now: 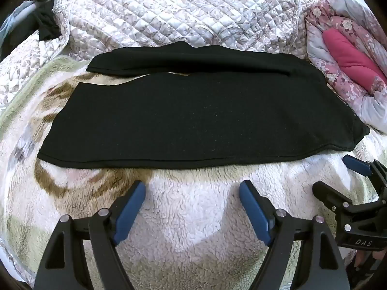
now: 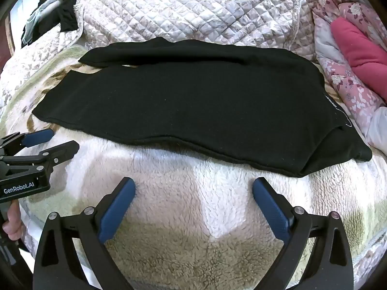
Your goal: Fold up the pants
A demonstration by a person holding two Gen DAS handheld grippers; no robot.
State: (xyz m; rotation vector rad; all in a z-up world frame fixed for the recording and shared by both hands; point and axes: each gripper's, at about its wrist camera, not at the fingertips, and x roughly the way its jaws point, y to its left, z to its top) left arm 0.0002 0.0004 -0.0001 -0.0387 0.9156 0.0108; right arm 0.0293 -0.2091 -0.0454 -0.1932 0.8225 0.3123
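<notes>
Black pants [image 1: 193,116] lie flat on a fleece blanket [image 1: 193,217], legs pointing left and waist to the right; they also show in the right wrist view [image 2: 193,106]. The far leg lies a little apart from the near leg at the left end. My left gripper [image 1: 192,188] is open and empty, just short of the near edge of the pants. My right gripper [image 2: 193,186] is open and empty, near the waist end's near edge. Each gripper shows in the other's view: the right gripper [image 1: 338,176] and the left gripper [image 2: 60,137], both open.
A quilted white bedspread [image 1: 181,12] lies behind the pants. A pink floral duvet [image 1: 350,48] is bunched at the right. Dark clothes [image 1: 46,24] lie at the far left corner. The blanket also shows in the right wrist view [image 2: 193,229].
</notes>
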